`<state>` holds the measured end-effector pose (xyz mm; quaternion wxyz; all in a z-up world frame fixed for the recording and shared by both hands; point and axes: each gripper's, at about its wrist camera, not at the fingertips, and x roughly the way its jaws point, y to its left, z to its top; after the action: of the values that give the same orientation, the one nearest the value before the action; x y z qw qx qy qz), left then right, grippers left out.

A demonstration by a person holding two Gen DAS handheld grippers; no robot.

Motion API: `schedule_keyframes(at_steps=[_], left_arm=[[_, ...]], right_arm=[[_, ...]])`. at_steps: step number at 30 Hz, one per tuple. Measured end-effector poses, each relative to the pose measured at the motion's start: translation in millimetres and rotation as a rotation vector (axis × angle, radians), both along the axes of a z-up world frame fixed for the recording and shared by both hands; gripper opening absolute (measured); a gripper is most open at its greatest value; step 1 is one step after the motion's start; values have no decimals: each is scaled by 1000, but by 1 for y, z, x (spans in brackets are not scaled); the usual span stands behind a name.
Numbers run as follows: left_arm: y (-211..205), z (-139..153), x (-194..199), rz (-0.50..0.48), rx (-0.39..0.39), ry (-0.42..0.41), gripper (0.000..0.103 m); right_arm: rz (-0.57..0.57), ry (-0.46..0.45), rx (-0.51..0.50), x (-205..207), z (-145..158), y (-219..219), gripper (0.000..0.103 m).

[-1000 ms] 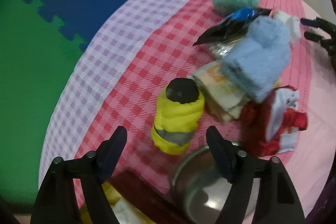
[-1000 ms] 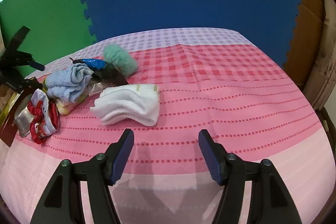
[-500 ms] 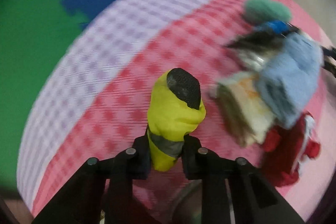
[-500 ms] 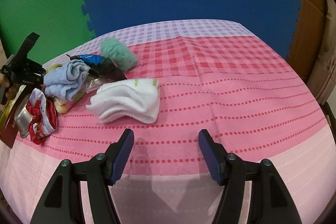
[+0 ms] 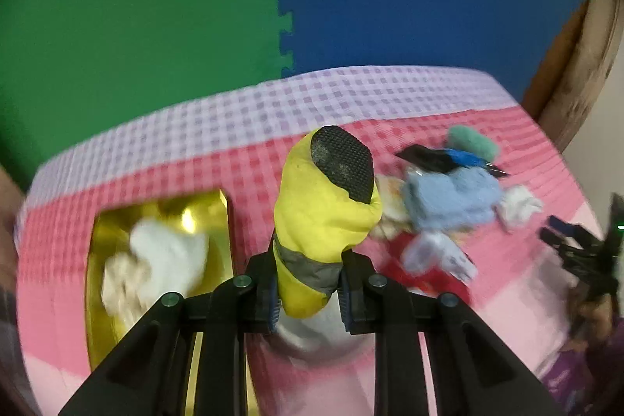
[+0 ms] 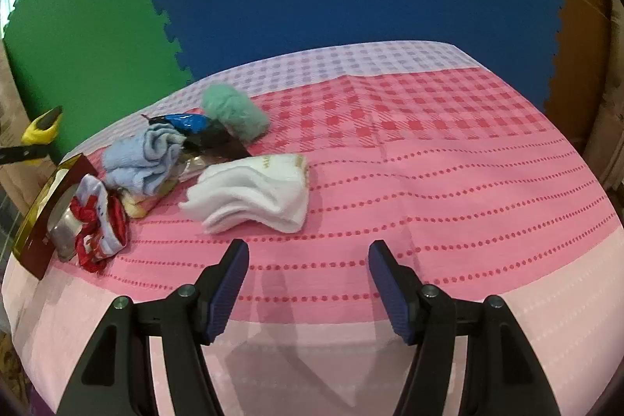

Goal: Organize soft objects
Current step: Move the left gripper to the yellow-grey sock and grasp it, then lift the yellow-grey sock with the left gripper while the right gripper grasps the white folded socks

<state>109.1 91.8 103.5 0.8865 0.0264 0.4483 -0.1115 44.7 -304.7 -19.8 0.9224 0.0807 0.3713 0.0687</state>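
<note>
The yellow sock, rolled and with a dark patch at its tip, is gripped by the left claw at the lower middle of the left wrist view, its pads pressed on the grey band near the lower end; the jaws were closing during the last second. The sock is held clear of the worktop. At the lower left of that view a gold tray is seen with pale soft things already lying in it, so part of the sorting can be judged as done. The carried sock is judged to be bound for that tray, though this is not shown.

Much is left. In the right wrist view a loose heap is seen at the left of the frame: a light blue cloth, a red and white sock, a green fluffy ball, a blue and black wrapper and, just beside them, a folded white towel. The right claw is held open over bare cloth at the bottom of the frame, with nothing between its jaws.

The contents of the tray are shown only by the left wrist view; from the right wrist view just its edge is made out at the far left. The white towel is shown sharply only in the right wrist view, while the left wrist view is blurred.
</note>
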Motion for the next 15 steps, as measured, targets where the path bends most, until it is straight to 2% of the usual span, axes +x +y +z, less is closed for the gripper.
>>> schedule_keyframes(at_steps=[5,9,11,14,15], left_arm=[[11,-4,-41,42,-40,42,21],[21,1,-70,64,-59,51,21],[23,3,-82,72,-57,47,21],[26,5,-95,92,-56,46,21],[27,5,-98,99,-63,46,21]], right_arm=[[99,22,-22,3,1,11,66],[282,-4,-191,13,14,34,66],[395,-18,-321,25,22,47,66],[531,13,-463,49,28,59,66],[570,27,-483,57,31,61,66]])
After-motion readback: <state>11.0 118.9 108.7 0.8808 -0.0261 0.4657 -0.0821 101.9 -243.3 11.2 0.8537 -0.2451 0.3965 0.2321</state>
